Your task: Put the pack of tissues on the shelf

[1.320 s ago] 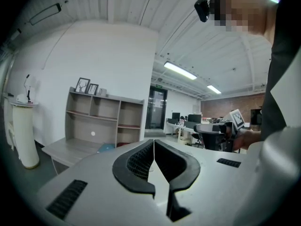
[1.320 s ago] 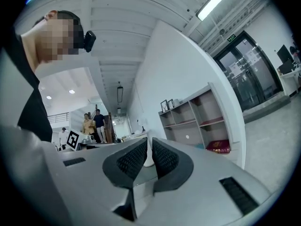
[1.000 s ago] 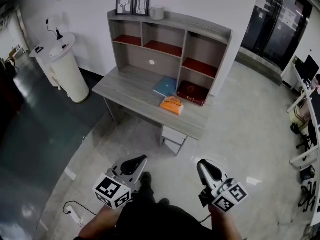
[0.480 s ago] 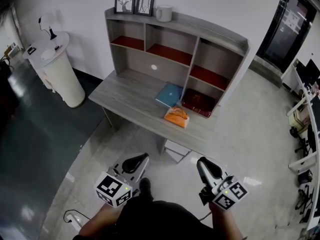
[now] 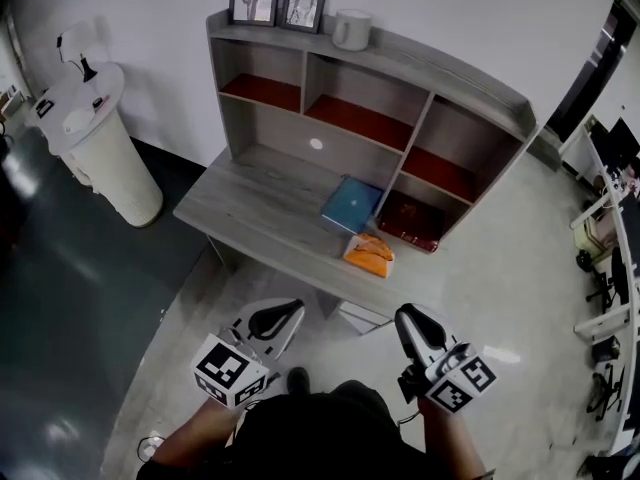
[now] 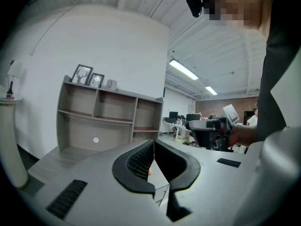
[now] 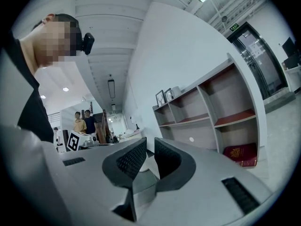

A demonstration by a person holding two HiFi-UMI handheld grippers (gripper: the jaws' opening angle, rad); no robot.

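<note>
Facing the desk [image 5: 250, 203], both claws were held empty, since the pack of tissues [image 5: 368, 254] lay well ahead of them. The left gripper [image 5: 272, 320] was pressed together and the right gripper [image 5: 412, 330] was narrowly parted.

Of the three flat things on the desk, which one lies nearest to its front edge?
The orange pack of tissues. The blue book and the dark red item both lie further back.
</note>
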